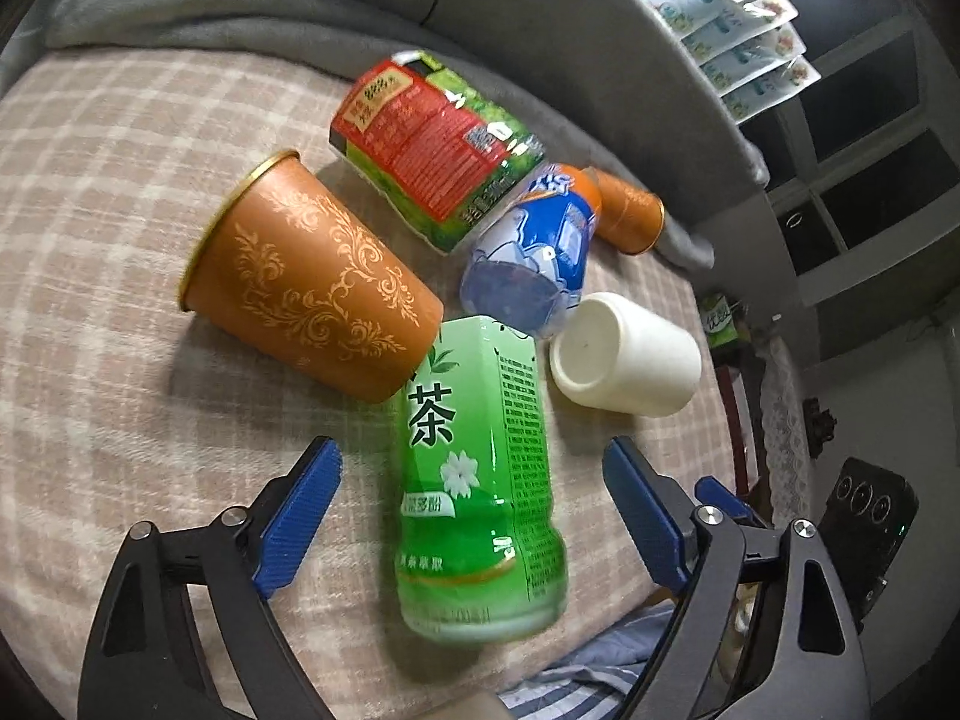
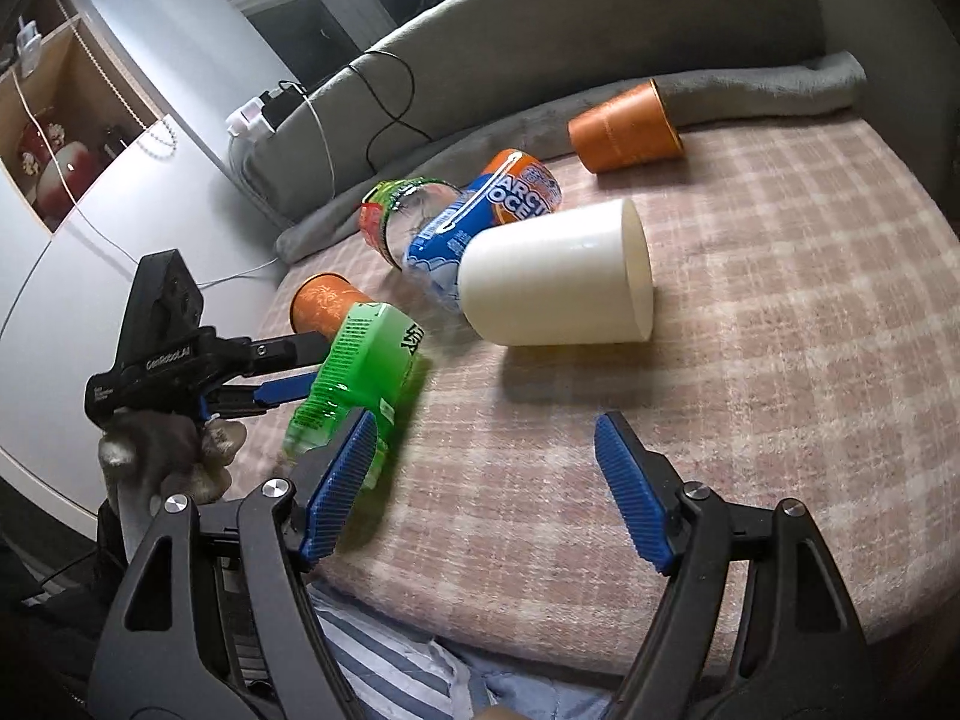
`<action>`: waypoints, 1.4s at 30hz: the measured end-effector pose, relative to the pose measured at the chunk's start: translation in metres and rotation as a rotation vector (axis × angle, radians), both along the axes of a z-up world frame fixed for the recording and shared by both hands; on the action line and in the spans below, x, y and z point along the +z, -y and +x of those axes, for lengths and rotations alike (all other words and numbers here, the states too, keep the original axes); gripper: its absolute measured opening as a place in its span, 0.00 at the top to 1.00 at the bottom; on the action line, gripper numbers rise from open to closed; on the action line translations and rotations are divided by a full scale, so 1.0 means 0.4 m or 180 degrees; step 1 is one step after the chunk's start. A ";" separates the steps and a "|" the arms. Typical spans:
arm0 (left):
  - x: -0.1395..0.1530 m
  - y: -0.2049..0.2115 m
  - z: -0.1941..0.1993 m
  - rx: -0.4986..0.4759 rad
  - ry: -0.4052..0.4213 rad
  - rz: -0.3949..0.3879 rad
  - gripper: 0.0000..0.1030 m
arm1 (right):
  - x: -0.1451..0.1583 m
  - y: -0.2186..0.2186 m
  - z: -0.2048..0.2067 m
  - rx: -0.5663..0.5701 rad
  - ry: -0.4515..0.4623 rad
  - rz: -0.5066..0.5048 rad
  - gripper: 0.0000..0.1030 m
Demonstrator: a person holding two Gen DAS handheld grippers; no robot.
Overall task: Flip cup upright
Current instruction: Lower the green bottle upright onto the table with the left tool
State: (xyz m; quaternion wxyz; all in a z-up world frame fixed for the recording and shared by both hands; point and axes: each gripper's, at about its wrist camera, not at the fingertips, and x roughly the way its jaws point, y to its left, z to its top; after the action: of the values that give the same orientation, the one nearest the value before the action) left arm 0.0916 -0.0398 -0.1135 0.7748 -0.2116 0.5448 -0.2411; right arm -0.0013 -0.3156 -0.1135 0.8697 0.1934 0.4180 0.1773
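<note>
A white cup (image 2: 555, 276) lies on its side on the checked blanket, mouth to the right; it also shows in the left wrist view (image 1: 627, 354), bottom toward me. A large orange patterned cup (image 1: 312, 279) lies on its side, and a smaller orange cup (image 2: 624, 127) lies further back. My left gripper (image 1: 474, 474) is open, its blue pads either side of a lying green tea bottle (image 1: 480, 480) without touching it. My right gripper (image 2: 486, 468) is open and empty, a little in front of the white cup.
A red-and-green labelled bottle (image 1: 432, 144) and a blue-and-orange bottle (image 1: 534, 252) lie among the cups. A grey blanket roll (image 2: 750, 90) and a padded headboard (image 2: 540, 18) border the far side. The bed edge (image 2: 600, 654) is close below my grippers.
</note>
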 end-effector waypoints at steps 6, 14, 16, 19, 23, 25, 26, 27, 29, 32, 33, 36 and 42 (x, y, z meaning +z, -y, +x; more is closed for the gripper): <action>-0.014 0.016 0.031 -0.0084 -0.0103 0.0055 0.22 | -0.008 -0.002 0.004 -0.0022 -0.0004 -0.0002 0.24; -0.040 0.045 0.051 -0.0210 -0.0209 0.0116 0.32 | -0.017 0.008 0.005 -0.0073 -0.0027 -0.0039 0.24; -0.042 0.049 0.053 -0.0224 -0.0211 0.0123 0.38 | -0.019 0.010 0.005 -0.0087 -0.0033 -0.0034 0.24; -0.040 0.049 0.049 -0.0221 -0.0191 0.0148 0.43 | -0.017 0.012 0.004 -0.0099 -0.0020 -0.0033 0.24; -0.030 0.055 0.042 -0.0227 -0.0124 0.0184 0.44 | -0.006 0.009 -0.001 -0.0123 0.0043 -0.0093 0.24; -0.022 0.059 0.037 -0.0227 -0.0077 0.0196 0.44 | -0.001 0.009 -0.003 -0.0129 0.0069 -0.0110 0.24; -0.018 0.059 0.033 -0.0226 -0.0051 0.0199 0.44 | 0.000 0.010 -0.004 -0.0134 0.0074 -0.0104 0.24; -0.012 0.060 0.028 -0.0229 -0.0016 0.0204 0.44 | 0.001 0.010 -0.004 -0.0139 0.0074 -0.0095 0.24; 0.002 0.065 0.017 -0.0236 0.0080 0.0233 0.45 | 0.001 0.012 -0.004 -0.0153 0.0073 -0.0091 0.24; 0.022 0.069 0.001 -0.0245 0.0221 0.0266 0.45 | -0.001 0.012 -0.005 -0.0164 0.0063 -0.0096 0.24; 0.030 0.070 -0.004 -0.0244 0.0279 0.0284 0.45 | -0.001 0.012 -0.005 -0.0169 0.0058 -0.0095 0.24; 0.046 0.080 -0.016 -0.0245 0.0419 0.0343 0.45 | -0.001 0.011 -0.004 -0.0180 0.0060 -0.0107 0.24; 0.076 0.104 -0.033 -0.0257 0.0705 0.0468 0.45 | 0.006 0.009 -0.005 -0.0194 0.0102 -0.0115 0.24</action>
State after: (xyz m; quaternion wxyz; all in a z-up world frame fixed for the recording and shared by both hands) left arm 0.0783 -0.0813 -0.0832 0.8333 -0.1043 0.4802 -0.2535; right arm -0.0033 -0.3191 -0.1111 0.8847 0.1874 0.4011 0.1462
